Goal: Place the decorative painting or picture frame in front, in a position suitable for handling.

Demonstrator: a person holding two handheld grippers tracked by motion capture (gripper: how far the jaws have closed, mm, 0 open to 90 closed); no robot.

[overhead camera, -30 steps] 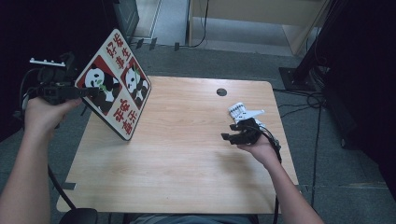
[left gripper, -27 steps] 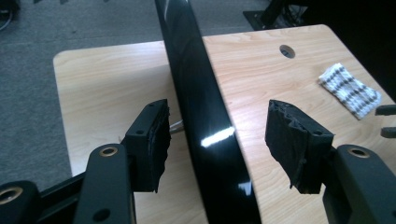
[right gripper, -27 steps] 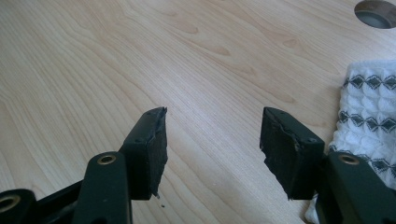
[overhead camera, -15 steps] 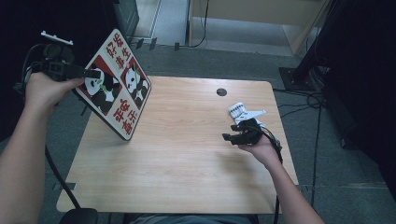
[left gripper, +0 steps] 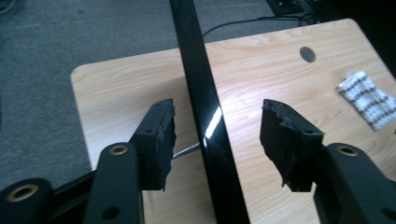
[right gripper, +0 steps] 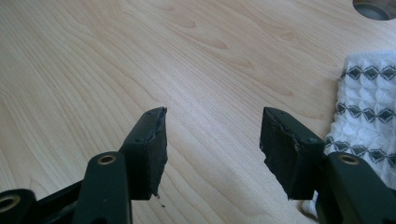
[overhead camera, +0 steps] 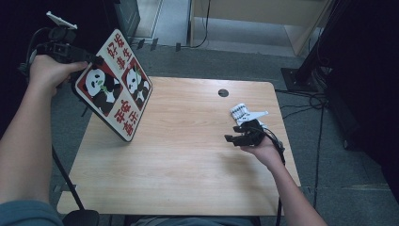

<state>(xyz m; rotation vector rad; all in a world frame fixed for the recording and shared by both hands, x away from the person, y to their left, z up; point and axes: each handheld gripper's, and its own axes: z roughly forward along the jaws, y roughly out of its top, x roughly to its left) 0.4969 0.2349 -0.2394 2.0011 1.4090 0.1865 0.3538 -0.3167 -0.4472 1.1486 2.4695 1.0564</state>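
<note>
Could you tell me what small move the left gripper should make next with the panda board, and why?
Probably keep closing on the board's edge. The left gripper has just been closing, yet its pads stand clear either side of the edge, and the board leans tilted at the table's corner.

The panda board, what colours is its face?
Red and white panels on the board, black-and-white pandas, red characters; clearest in the high view.

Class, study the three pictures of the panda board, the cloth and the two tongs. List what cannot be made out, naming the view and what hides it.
- Panda board, high view: its back and its stand are hidden by its own face.
- Panda board, left gripper view: seen edge-on between the open left tongs, so its pictures are hidden.
- Cloth, right gripper view: cut off by the right edge, partly behind the open right tongs.
- Red writing on the board, high view: too small to read.
</note>
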